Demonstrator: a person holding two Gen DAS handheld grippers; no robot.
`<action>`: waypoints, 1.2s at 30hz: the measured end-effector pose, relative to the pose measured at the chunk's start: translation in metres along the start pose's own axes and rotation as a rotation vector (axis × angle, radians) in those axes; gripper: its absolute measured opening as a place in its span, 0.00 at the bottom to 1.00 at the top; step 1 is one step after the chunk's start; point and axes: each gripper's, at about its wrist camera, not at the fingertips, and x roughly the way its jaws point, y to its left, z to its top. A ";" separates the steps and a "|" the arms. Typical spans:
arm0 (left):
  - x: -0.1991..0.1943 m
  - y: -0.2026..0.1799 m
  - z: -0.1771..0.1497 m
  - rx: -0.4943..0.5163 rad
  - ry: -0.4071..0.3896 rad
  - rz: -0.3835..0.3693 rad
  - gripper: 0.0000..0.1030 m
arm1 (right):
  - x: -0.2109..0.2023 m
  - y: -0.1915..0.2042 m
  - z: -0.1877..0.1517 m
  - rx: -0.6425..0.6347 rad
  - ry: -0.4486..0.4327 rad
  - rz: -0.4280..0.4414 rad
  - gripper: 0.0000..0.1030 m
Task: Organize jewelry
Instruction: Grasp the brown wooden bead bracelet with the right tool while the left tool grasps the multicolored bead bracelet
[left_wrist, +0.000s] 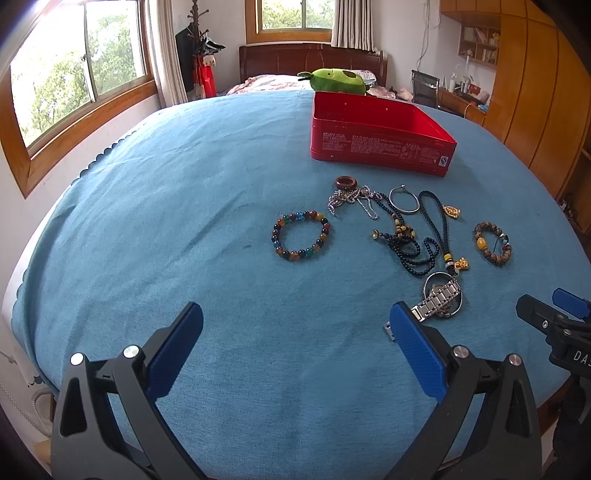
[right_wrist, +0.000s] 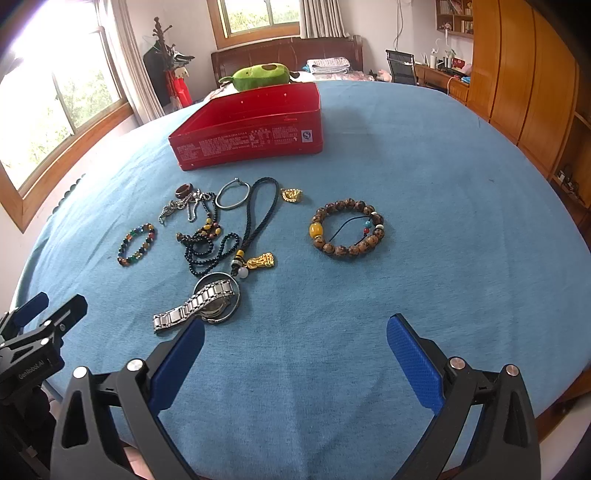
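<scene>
1. Jewelry lay loose on the blue cloth (left_wrist: 184, 221), in a group in front of the red tin (left_wrist: 380, 136).
2. At the left of the group was a bracelet (left_wrist: 301, 235) of many-coloured beads; at the right, apart from the others, was a brown bracelet (right_wrist: 347, 229) with one yellow bead.
3. Between them lay a tangle of silver chain (left_wrist: 351, 201), black bead necklace (left_wrist: 410, 251), dark cord (right_wrist: 258, 214) with gold pendant (right_wrist: 261, 261), a thin bangle (left_wrist: 404, 199) and a brown ring (left_wrist: 346, 182).
4. Nearest the grippers was a steel watch (right_wrist: 199, 304), its band stretched out on the cloth.
5. Left gripper (left_wrist: 295, 328) had its jaws wide apart and held nothing; its right fingertip was just beside the watch band.
6. Right gripper (right_wrist: 295, 336) was spread wide too, holding nothing, with its left fingertip close to the watch.
</scene>
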 end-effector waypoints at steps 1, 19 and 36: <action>0.000 0.001 0.000 0.000 0.001 0.000 0.97 | 0.000 0.000 0.000 0.001 0.001 0.000 0.96; 0.032 0.052 0.027 -0.158 0.023 -0.034 0.97 | 0.021 -0.034 0.028 0.050 0.002 0.067 0.96; 0.114 -0.012 0.063 0.043 0.168 -0.086 0.74 | 0.075 -0.078 0.082 0.107 0.146 0.164 0.60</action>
